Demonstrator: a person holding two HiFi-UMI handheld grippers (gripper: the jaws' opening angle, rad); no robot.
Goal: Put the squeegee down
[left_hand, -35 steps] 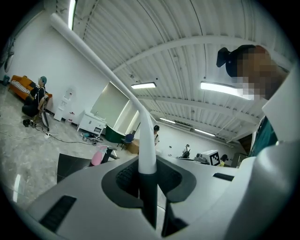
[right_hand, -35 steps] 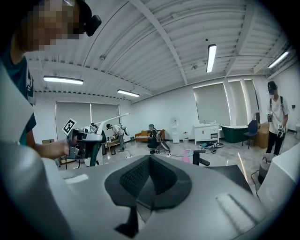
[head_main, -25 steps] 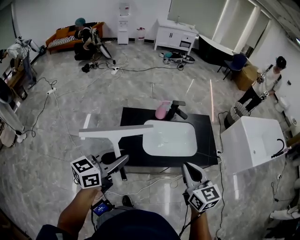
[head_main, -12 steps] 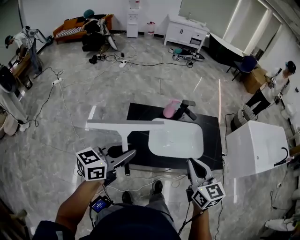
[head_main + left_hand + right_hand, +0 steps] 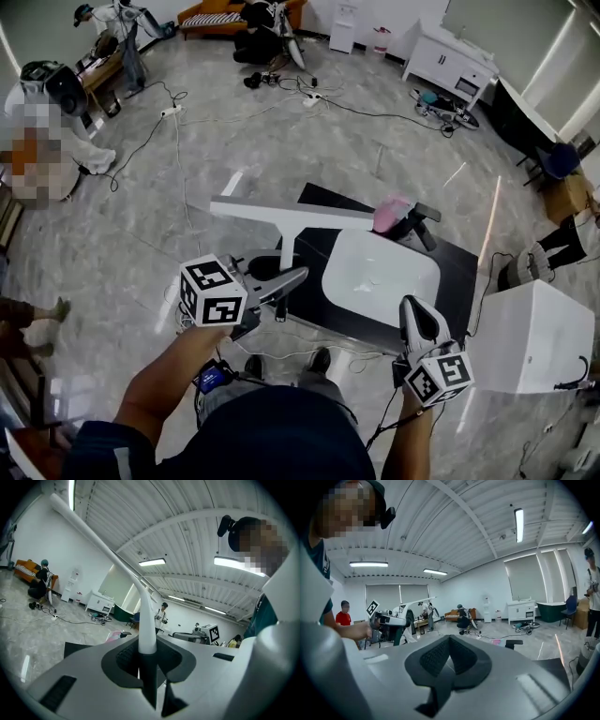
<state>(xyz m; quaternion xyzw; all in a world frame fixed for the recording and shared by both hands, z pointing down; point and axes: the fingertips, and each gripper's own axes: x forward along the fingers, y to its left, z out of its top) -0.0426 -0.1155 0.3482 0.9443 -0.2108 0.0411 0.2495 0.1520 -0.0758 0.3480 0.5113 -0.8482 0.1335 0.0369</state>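
From the head view, the left tool (image 5: 286, 279) is clamped on the lower handle of the white squeegee (image 5: 291, 216). It holds the squeegee up in the air just left of the white basin (image 5: 380, 277), with the long blade level. The basin is sunk in a black surface (image 5: 459, 262), and its inside shows only bare white. A pink bottle (image 5: 392, 215) and a black tap (image 5: 422, 223) sit at the basin's far rim. The right tool (image 5: 420, 319) hangs at the basin's near right corner. A white tub (image 5: 534, 337) stands right of the basin, and I cannot tell what it holds.

In the left gripper view, the 2 jaws pinch the handle's black part.

In the right gripper view, the jaws are together with nothing between them.
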